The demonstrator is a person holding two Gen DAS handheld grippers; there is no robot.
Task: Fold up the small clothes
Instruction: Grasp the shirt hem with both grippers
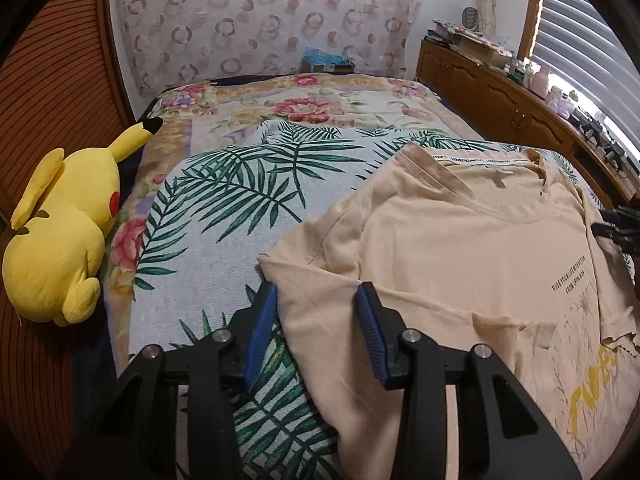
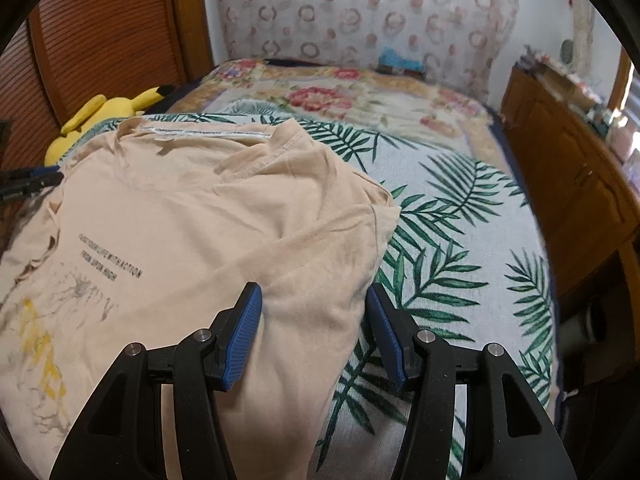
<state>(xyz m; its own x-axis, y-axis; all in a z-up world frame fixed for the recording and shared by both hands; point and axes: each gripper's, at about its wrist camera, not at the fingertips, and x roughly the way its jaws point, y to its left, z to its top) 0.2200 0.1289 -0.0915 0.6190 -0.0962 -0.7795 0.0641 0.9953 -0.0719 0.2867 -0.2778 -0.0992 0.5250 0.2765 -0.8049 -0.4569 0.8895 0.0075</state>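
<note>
Clearly the peach T-shirt [image 1: 460, 248] lies front-up on the palm-leaf blanket [image 1: 240, 208] of the bed, its collar pointing away from both claws. The left claw [image 1: 316, 300] stands released astride the shirt's left sleeve edge, blue pads apart with cloth between them but not pinched. The right claw [image 2: 314, 300] straddles the opposite side edge, equally unclenched. If either claw closes too shallowly, it may catch only the top layer, so the fold would drag crooked. Closing too deep risks nipping the blanket beneath the shirt. Left of the shirt, the yellow plush toy [image 1: 60, 232] lies well clear.
</note>
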